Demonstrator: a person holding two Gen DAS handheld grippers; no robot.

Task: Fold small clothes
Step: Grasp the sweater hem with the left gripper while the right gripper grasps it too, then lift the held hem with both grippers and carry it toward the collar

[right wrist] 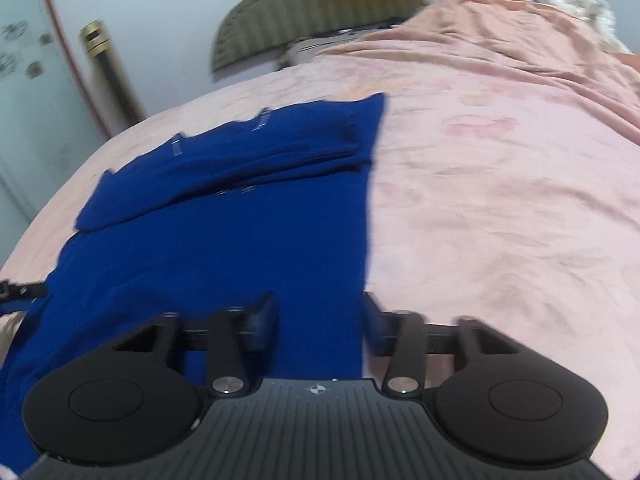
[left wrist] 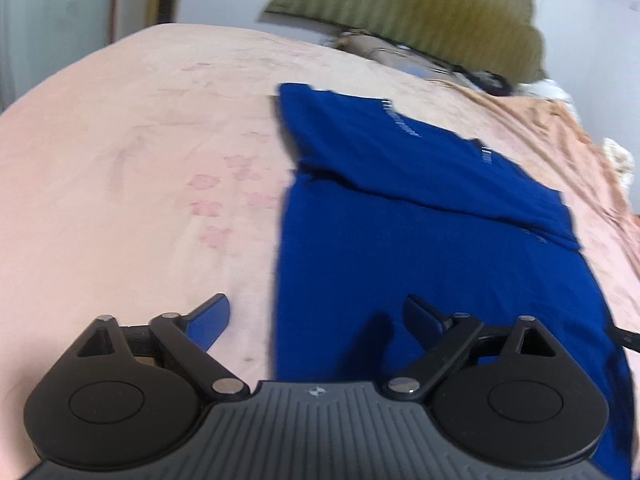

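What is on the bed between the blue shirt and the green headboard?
Only bare pink flowered bedsheet lies between the folded dark blue cotton shirt and the olive green ribbed headboard. The right wrist view shows it best.

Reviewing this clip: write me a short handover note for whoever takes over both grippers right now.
Left gripper: open, straddling the near left edge of the blue shirt, nothing gripped.
Right gripper: jaws narrower, straddling the shirt's near right edge; a grip can't be confirmed.
Shirt lies on the pink bedsheet.
Done: sleeves and sides look folded inward at the far end.
Left: likely grasp both near corners and fold the hem toward the far end.
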